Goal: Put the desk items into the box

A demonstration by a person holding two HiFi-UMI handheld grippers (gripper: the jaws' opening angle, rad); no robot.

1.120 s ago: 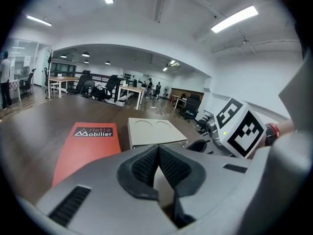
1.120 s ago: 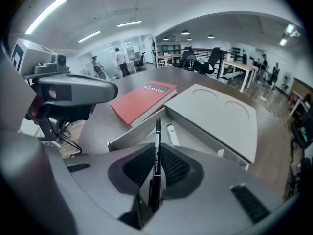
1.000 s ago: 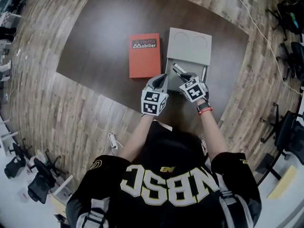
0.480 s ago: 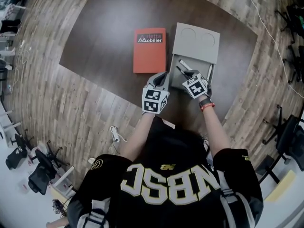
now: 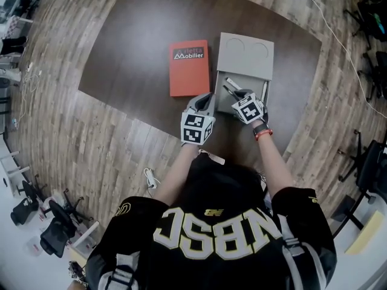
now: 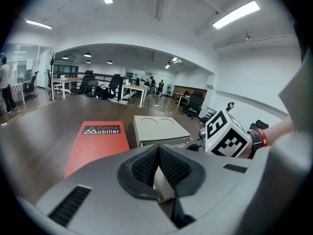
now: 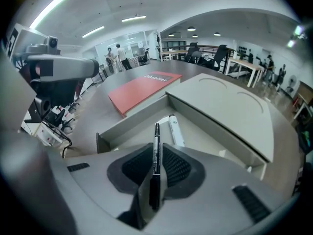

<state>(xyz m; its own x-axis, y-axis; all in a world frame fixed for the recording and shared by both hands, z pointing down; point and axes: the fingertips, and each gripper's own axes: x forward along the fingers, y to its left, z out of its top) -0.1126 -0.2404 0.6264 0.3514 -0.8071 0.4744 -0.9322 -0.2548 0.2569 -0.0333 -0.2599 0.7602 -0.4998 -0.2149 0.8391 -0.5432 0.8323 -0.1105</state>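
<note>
Black pen right there between the fingers of the right gripper, and those fingers have just been easing apart. A thin gap shows on the pen's right side, so the squeeze is off. The pen leans on the left finger with its tip aimed down into the open near part of the box. Pale grey box it is, sitting on the dark brown counter, its lid covering the far part, two round outlines on top. Inside the open part, a white marker lies flat on the bottom, just beyond the pen's tip and a touch to its right. Over on the left, the left gripper sits at the box's near left corner, its fingers closed tip to tip with nothing pinched at the tips. A pale bit of the box shows through the gap behind them, and whether they touch it, I can't tell. And the red book lies flat on the counter just left of the box, white lettering on a dark band at its far end, with a thin strip of counter between the two.
</note>
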